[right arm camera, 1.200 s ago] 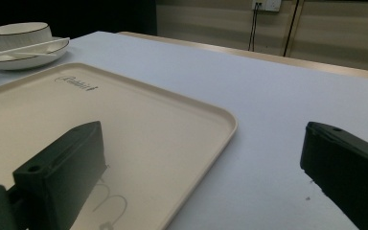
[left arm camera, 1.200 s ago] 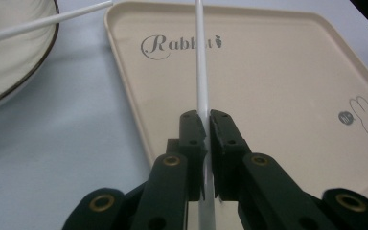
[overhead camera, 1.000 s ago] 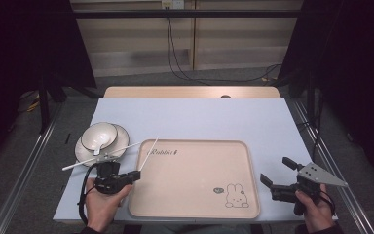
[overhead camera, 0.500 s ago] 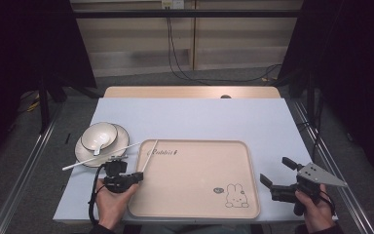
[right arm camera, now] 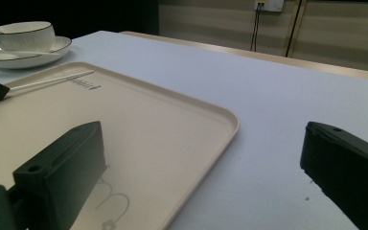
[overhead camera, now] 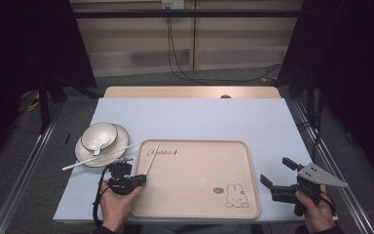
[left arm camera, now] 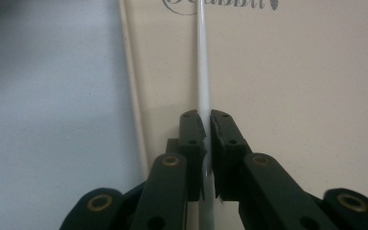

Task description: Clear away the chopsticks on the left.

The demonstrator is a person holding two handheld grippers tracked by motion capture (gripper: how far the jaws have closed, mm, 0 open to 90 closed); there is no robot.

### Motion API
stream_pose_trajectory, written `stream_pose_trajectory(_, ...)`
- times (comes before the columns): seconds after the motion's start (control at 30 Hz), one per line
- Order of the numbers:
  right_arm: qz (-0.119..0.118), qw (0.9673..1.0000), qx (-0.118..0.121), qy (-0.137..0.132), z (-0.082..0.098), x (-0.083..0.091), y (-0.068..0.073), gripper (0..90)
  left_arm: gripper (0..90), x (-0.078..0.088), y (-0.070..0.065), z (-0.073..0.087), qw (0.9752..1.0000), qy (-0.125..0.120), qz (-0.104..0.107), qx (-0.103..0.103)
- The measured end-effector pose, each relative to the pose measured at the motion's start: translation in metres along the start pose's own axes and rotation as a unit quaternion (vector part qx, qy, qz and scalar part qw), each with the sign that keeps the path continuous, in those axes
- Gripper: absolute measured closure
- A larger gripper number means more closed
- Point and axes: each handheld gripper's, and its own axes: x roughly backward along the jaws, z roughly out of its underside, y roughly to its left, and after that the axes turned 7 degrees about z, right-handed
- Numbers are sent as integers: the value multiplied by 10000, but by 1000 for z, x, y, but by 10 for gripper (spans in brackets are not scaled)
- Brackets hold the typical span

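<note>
Thin white chopstick [left arm camera: 203, 72] pinched between the black jaws of the left gripper [overhead camera: 135, 180], lying ahead of them over the left rim of the beige rectangular tray [overhead camera: 199, 214], second white chopstick [overhead camera: 97, 157] just beyond against the white saucer [overhead camera: 121, 138], right gripper [overhead camera: 278, 174] spread wide, holding nothing, right of the tray.

The left gripper [overhead camera: 139, 179] now sits lower and closer to the near left corner of the beige tray [overhead camera: 233, 214] than a second ago, its jaws clamped on a white chopstick [overhead camera: 152, 158]. That chopstick now lies flatter, its far tip down over the tray's printed lettering [overhead camera: 163, 152], where before it stood raised at a steeper slant.
</note>
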Motion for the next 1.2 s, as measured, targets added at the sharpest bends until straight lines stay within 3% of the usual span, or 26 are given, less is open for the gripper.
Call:
stream_pose_trajectory(0.33,-10,10000,-2,6,0,0,0,13,808,1,3,-1,9999,13,149,-84)
stream_pose_trajectory(0.43,2,10000,10,-7,0,0,0,13,756,1,4,-1,9997,-27,192,-126)
stream_pose_trajectory(0.63,-2,10000,6,-10,0,0,0,13,685,8,5,-4,9979,-223,451,-399)
stream_pose_trajectory(0.67,-7,10000,-4,-5,0,0,0,13,628,10,5,-4,9974,-254,492,-463)
stream_pose_trajectory(0.77,7,10000,-13,-16,0,0,0,13,558,15,5,-4,9950,-403,618,-678)
stream_pose_trajectory(0.87,14,10000,-8,-17,0,1,0,13,405,21,5,-4,9923,-595,653,-865)
stream_pose_trajectory(0.97,23,10000,-6,-30,0,0,0,13,253,27,7,-4,9879,-895,677,-1074)
stream_pose_trajectory(1.07,3,10000,-30,-9,0,0,0,13,188,32,10,-4,9814,-1074,976,-1253)
stream_pose_trajectory(1.13,5,10000,-27,-18,0,0,0,13,162,38,11,-3,9752,-1200,1137,-1473)
stream_pose_trajectory(1.2,1,10000,-32,-11,0,0,0,13,133,42,13,-3,9721,-1228,1153,-1630)
